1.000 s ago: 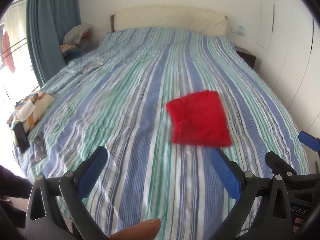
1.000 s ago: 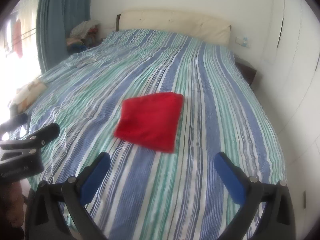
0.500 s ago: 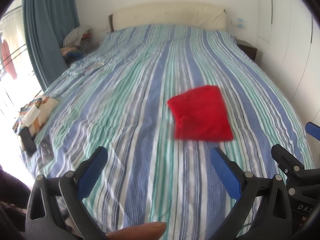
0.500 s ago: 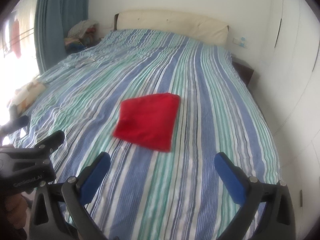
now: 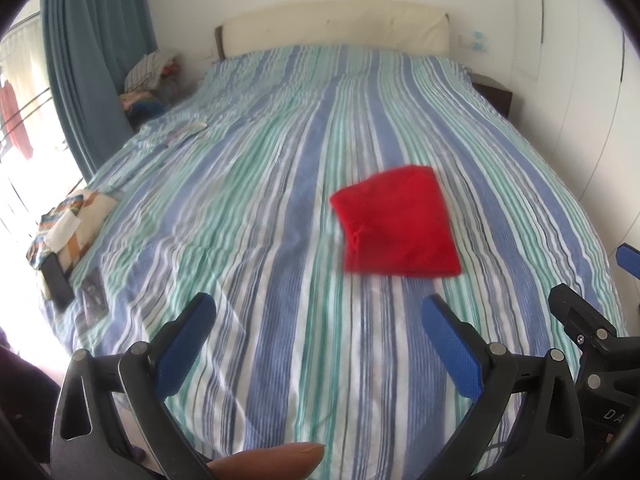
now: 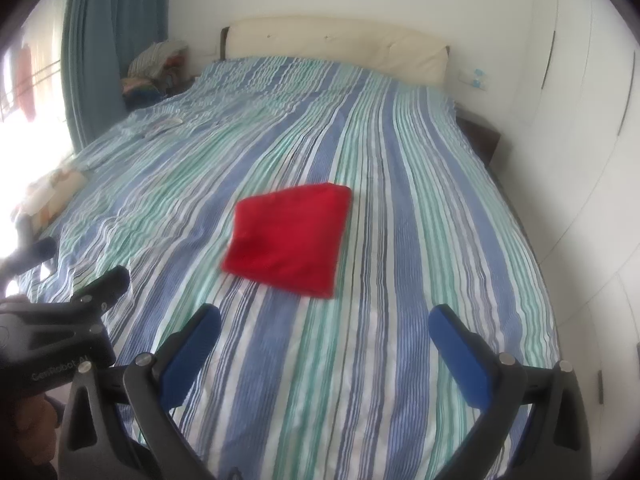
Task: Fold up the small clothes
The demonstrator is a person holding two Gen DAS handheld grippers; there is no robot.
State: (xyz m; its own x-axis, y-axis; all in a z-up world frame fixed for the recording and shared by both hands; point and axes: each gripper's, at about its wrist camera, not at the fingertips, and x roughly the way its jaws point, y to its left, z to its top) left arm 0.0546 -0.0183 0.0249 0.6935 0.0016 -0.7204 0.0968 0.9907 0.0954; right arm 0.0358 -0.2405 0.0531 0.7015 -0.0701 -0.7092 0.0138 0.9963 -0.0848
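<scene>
A folded red garment (image 5: 396,224) lies flat on the striped bedspread (image 5: 248,208); it also shows in the right wrist view (image 6: 288,236). My left gripper (image 5: 316,320) is open and empty, held back from the garment near the foot of the bed. My right gripper (image 6: 324,332) is open and empty too, short of the garment's near edge. The right gripper's body (image 5: 592,332) shows at the right edge of the left wrist view, and the left gripper's body (image 6: 60,328) at the left edge of the right wrist view.
A patterned cushion (image 5: 68,224), a dark phone (image 5: 56,280) and a small card (image 5: 94,296) lie at the bed's left edge. A heap of clothes (image 5: 148,80) sits by the blue curtain (image 5: 92,64). A cream headboard (image 5: 336,32), a nightstand (image 5: 494,94) and white wardrobes (image 6: 580,120) bound the bed.
Both grippers have drawn back and risen slightly, so the red garment sits a little farther away. The garment itself has not moved.
</scene>
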